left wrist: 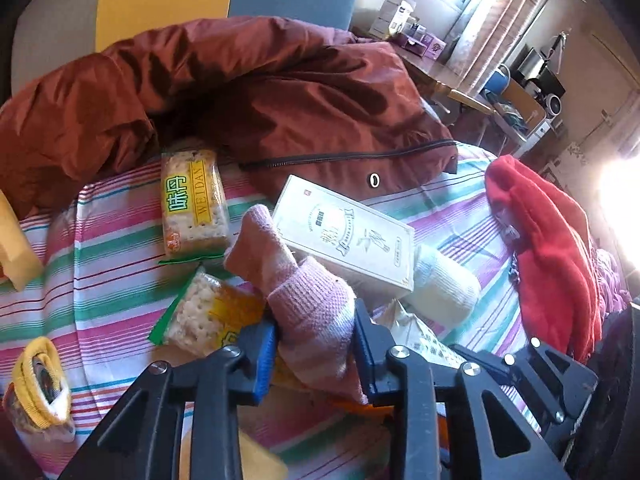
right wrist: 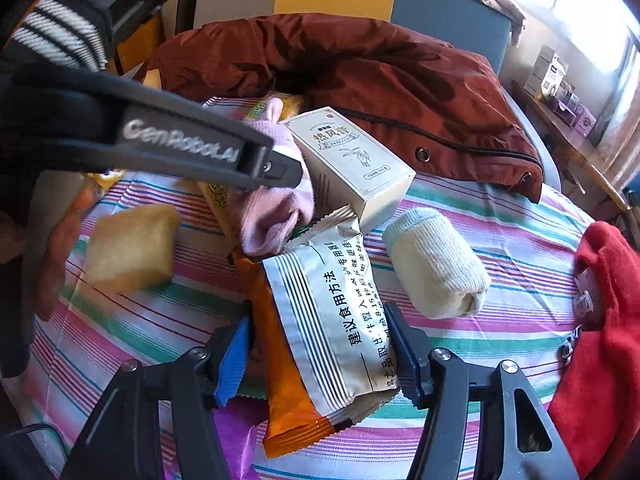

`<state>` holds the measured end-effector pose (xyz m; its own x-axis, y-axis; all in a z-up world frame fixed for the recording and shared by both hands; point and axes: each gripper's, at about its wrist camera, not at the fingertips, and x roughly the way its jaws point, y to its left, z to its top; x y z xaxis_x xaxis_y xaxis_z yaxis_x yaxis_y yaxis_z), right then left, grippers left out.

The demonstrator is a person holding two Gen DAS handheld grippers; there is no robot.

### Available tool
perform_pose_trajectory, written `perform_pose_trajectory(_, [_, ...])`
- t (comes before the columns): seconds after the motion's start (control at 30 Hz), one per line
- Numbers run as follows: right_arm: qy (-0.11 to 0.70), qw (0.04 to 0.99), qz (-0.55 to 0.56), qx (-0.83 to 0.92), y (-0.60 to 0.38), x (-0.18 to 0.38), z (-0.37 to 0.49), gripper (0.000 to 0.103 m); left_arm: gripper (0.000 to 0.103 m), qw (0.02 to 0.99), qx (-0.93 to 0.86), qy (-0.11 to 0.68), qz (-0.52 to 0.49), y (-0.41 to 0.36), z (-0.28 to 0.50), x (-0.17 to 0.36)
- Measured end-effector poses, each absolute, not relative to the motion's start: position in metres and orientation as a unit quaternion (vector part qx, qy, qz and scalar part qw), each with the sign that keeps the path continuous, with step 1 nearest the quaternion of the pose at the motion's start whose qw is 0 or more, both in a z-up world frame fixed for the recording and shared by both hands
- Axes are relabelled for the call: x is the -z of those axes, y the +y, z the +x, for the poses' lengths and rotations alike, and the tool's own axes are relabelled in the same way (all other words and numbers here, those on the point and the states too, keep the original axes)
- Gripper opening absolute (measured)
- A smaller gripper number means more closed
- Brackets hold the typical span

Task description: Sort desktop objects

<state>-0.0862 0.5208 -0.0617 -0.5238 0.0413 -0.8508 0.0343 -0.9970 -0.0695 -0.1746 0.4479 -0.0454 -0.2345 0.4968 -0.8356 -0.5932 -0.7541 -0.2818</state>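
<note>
Left gripper (left wrist: pixel 314 354) was clamped on the pink sock (left wrist: pixel 308 304), both blue-faced jaws pressing its ribbed cuff; the sock's toe end pointed up and away toward the white box (left wrist: pixel 352 236). No earlier view was at hand to compare. Right gripper (right wrist: pixel 320 354) stood about half open, straddling the white-and-orange snack packet (right wrist: pixel 320 320); the far jaw met the packet's edge, the near jaw stood slightly off it, so grip could not be confirmed. In the right wrist view the left gripper's black body crossed the frame above the sock. The packet lay partly over the sock and against the box. A rolled cream sock (right wrist: pixel 436 264) lay just beside the box on the striped cloth (right wrist: pixel 500 216). Two cracker packs (left wrist: pixel 194 204) lay near the pink sock, one under it. A yellow rolled sock (left wrist: pixel 38 384) sat at the cloth's near left. Rust-brown jacket (left wrist: pixel 260 92) lay behind the box; red garment (left wrist: pixel 548 248) at far right.
</note>
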Motion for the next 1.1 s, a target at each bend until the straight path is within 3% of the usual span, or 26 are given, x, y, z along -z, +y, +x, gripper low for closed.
perform_pose_trajectory(1.1, [0.033, 0.002, -0.452, -0.891, 0.523, 0.026, -0.077, 0.059, 0.033, 0.309, -0.854, 0.006, -0.419, 0.269, -0.094, -0.029])
